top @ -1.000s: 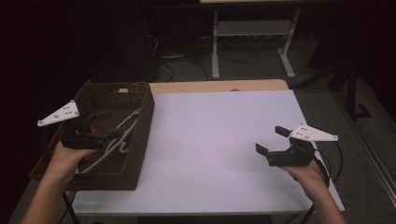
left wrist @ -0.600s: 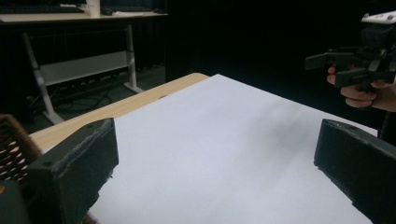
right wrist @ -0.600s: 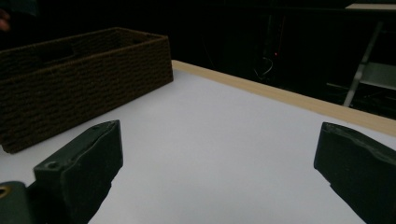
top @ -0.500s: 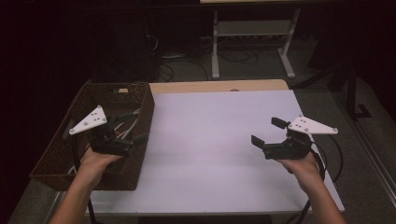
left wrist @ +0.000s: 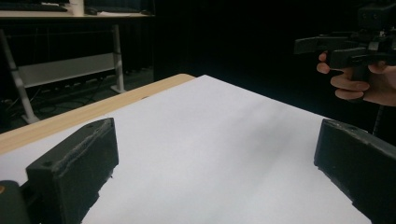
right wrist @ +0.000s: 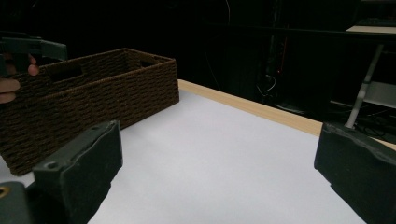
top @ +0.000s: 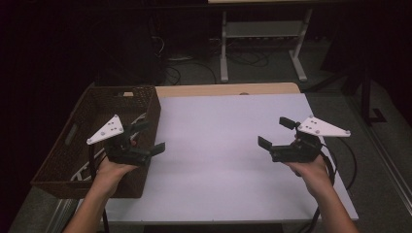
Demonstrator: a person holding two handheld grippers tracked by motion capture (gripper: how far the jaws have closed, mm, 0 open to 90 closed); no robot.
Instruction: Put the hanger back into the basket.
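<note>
Left gripper (top: 145, 138): jaws wide apart and empty, held at the right wall of the wicker basket (top: 73, 145), aimed out over the white table (top: 218, 145).
Right gripper (top: 277, 138): also spread and empty, well to the right of the basket, facing it.
Basket: left end of the table, white cords (top: 85, 170) lying inside.
Doing it well: judged best to turn back over the basket, drop the spread jaws squarely around a cord, then close.
Since earlier: left gripper has lifted out of the basket and swung toward its right wall; right gripper barely moved.
</note>
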